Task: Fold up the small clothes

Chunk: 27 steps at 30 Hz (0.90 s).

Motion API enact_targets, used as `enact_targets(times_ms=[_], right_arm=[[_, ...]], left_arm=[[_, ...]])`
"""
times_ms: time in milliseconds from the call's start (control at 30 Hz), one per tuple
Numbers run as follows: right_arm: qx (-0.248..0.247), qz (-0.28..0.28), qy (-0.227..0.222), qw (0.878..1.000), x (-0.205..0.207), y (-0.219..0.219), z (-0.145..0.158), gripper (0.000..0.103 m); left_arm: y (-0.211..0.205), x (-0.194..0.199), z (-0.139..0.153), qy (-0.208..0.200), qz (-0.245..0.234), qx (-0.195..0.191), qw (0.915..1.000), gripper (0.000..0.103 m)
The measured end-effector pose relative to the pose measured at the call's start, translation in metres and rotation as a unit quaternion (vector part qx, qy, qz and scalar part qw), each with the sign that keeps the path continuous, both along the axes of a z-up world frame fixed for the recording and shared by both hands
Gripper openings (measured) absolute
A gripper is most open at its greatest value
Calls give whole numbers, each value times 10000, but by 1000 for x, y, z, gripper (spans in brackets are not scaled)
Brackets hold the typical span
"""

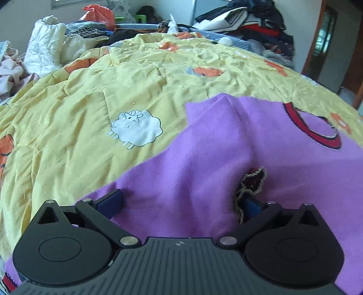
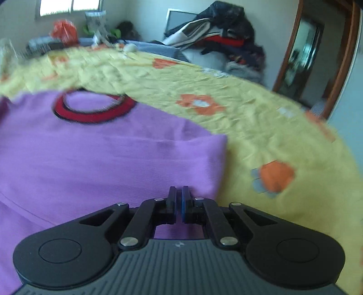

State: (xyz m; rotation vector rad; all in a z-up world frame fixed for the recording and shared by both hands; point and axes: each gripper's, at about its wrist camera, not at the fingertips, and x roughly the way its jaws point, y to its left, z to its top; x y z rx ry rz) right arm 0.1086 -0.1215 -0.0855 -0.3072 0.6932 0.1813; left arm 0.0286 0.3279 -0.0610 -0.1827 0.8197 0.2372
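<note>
A small purple top [image 1: 215,145] with a red, dark-edged collar [image 1: 317,133] lies spread on the yellow quilt. My left gripper [image 1: 181,197] is open and low over the top, with a raised ridge of purple cloth between its wide-apart fingers. Its right finger [image 1: 253,205] is partly hidden behind a dark fuzzy-edged patch [image 1: 254,181]. In the right wrist view the purple top [image 2: 102,158] fills the left side, with its collar [image 2: 95,111] far off. My right gripper [image 2: 179,199] is shut just above the top's near right edge, and I see no cloth between its pads.
A yellow quilt [image 1: 90,95] printed with a white sheep [image 1: 136,128] and orange flowers [image 2: 275,175] covers the bed. Heaps of clothes [image 1: 249,20] and a white padded jacket [image 1: 45,43] line the far side. A wooden door frame [image 2: 344,59] stands at the right.
</note>
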Motion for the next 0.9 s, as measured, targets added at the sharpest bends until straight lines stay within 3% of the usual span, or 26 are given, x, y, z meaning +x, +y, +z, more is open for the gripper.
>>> enact_targets(times_ms=[100, 133, 167, 200, 267, 367, 433, 467, 533, 567, 600, 700, 767, 833, 867, 900], right_arm=[[-495, 141, 43, 9987, -2, 9, 4, 5], [-318, 112, 91, 9994, -2, 8, 11, 7], [-20, 90, 43, 9999, -2, 4, 18, 17], [111, 53, -60, 9999, -6, 1, 25, 49], [184, -157, -164, 9996, -2, -3, 28, 103], [451, -324, -277, 9981, 6, -20, 31, 103], [1319, -485, 66, 9901, 21, -46, 30, 102], [1753, -542, 289, 9826, 27, -56, 26, 96], [2082, -540, 606, 9747, 39, -62, 15, 54], [2081, -545, 651, 9744, 43, -61, 9, 18], [1960, -556, 549, 9775, 43, -57, 8, 7], [1435, -493, 306, 9879, 39, -46, 18, 6], [900, -697, 54, 9935, 38, -48, 21, 4], [563, -796, 180, 9951, 44, -54, 9, 3], [387, -779, 179, 9960, 45, -53, 11, 12], [212, -895, 162, 9956, 44, -50, 18, 29]], left_arm=[[6, -11, 6, -155, 108, -329, 9993, 103], [8, -15, 7, -225, 151, -461, 9986, 103], [9, -17, 9, -261, 175, -513, 9982, 103], [8, -17, 8, -216, 246, -373, 9988, 103], [7, -13, 2, 26, 448, 212, 9988, 103], [12, -17, -3, -31, 399, 539, 9977, 103], [12, -20, -3, -62, 409, 913, 9950, 103], [12, -19, -3, -29, 494, 1236, 9911, 103], [15, -18, -6, -59, 609, 1657, 9843, 103], [18, -16, -6, -77, 613, 1688, 9837, 103], [20, -14, -6, -60, 661, 1811, 9812, 103], [27, -7, -4, 116, 830, 2417, 9667, 103], [35, -9, -3, 178, 807, 2523, 9641, 103], [44, -14, -2, 181, 828, 2428, 9664, 103], [47, -15, -1, 189, 833, 2362, 9679, 103], [49, -16, 1, 238, 916, 2291, 9688, 103]])
